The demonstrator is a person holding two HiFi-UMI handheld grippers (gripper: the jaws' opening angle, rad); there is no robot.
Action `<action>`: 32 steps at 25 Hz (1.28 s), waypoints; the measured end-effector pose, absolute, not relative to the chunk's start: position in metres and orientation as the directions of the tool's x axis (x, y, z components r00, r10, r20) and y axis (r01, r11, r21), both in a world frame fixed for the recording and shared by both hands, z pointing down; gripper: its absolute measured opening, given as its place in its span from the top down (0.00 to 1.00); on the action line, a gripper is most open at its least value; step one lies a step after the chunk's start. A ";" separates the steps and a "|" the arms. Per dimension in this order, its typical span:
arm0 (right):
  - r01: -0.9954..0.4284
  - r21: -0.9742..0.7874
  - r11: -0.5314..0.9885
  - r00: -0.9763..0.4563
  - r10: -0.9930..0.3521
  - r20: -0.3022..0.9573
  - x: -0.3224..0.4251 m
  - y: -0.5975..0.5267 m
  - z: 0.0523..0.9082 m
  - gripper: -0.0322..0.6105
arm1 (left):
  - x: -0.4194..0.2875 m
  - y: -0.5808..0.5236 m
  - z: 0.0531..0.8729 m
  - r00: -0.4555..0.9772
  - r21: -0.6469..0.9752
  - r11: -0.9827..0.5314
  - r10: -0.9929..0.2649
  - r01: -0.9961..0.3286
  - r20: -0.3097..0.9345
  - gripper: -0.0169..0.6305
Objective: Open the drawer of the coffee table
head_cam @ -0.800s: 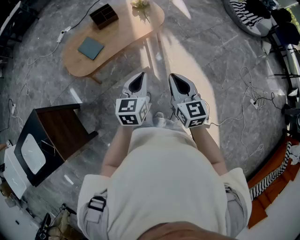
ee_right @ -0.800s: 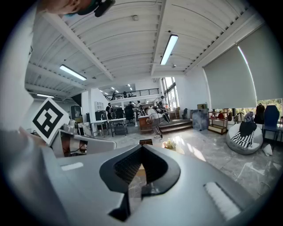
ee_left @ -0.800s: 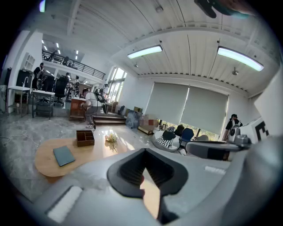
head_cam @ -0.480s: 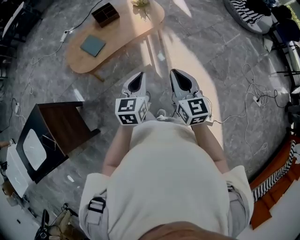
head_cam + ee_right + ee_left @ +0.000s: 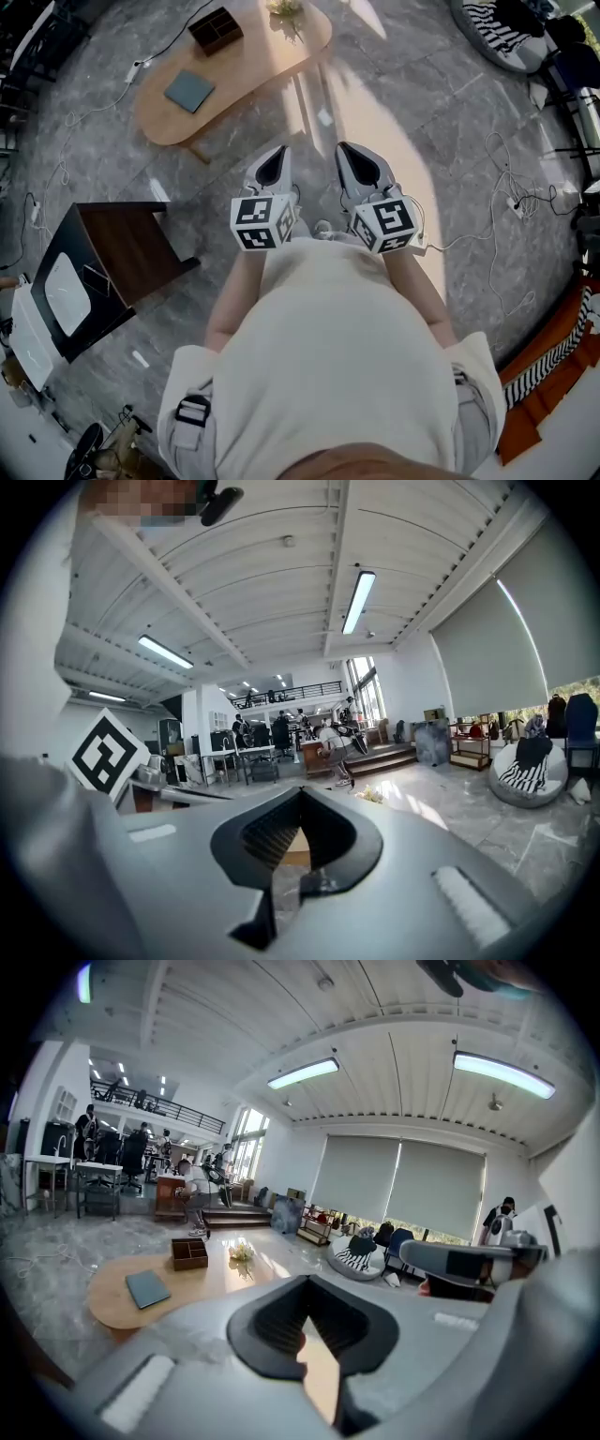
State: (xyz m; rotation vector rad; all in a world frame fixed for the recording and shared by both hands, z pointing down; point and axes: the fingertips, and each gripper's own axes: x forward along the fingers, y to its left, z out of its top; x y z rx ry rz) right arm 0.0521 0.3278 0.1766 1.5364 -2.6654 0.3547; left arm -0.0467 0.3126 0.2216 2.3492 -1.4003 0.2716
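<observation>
Nearest, the person's cream-coloured top (image 5: 328, 356) fills the lower half of the head view.

Just ahead of it, the left gripper (image 5: 279, 152) and the right gripper (image 5: 345, 152) are held side by side, near each other, above the grey marble floor (image 5: 450, 141). Neither touches anything. Both sets of jaws are together and empty. The left gripper view and the right gripper view each show the two jaws meeting at a seam.

Left of the grippers stands a dark brown square side table with black sides (image 5: 122, 248). Only the head view shows it.

Farther on is the light-wood, kidney-shaped coffee table (image 5: 244, 70), ahead and to the left of the grippers and well apart from them. Its tabletop carries three things:
- a teal square pad (image 5: 188, 91)
- a dark brown compartmented box (image 5: 216, 30)
- a small bunch of pale flowers (image 5: 281, 7)

The left gripper view gives the same table side-on at its lower left. The right gripper view has the left gripper's marker cube (image 5: 105, 752) at that edge. The drawer cannot be made out in any view.

Farthest, the gripper views take in what the head view does not: ceiling strip lights (image 5: 302, 1072) and white roller blinds (image 5: 403, 1180).
</observation>
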 end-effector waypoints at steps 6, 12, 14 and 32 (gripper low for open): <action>-0.852 -0.177 0.492 -0.521 -0.831 0.196 0.051 0.327 0.188 0.95 | -0.048 0.311 0.227 0.464 0.254 -0.393 -0.805 -0.884 0.370 0.98; -0.855 -0.187 0.483 -0.516 -0.828 0.219 0.051 0.304 0.199 0.95 | -0.049 0.293 0.236 0.455 0.264 -0.376 -0.806 -0.888 0.379 0.97; -0.855 -0.185 0.484 -0.517 -0.827 0.223 0.051 0.291 0.201 0.95 | -0.047 0.280 0.238 0.454 0.266 -0.376 -0.806 -0.888 0.379 0.98; -0.837 -0.175 0.519 -0.548 -0.788 0.281 0.071 0.107 0.202 0.95 | -0.051 0.110 0.262 0.383 0.307 -0.267 -0.818 -0.914 0.429 0.98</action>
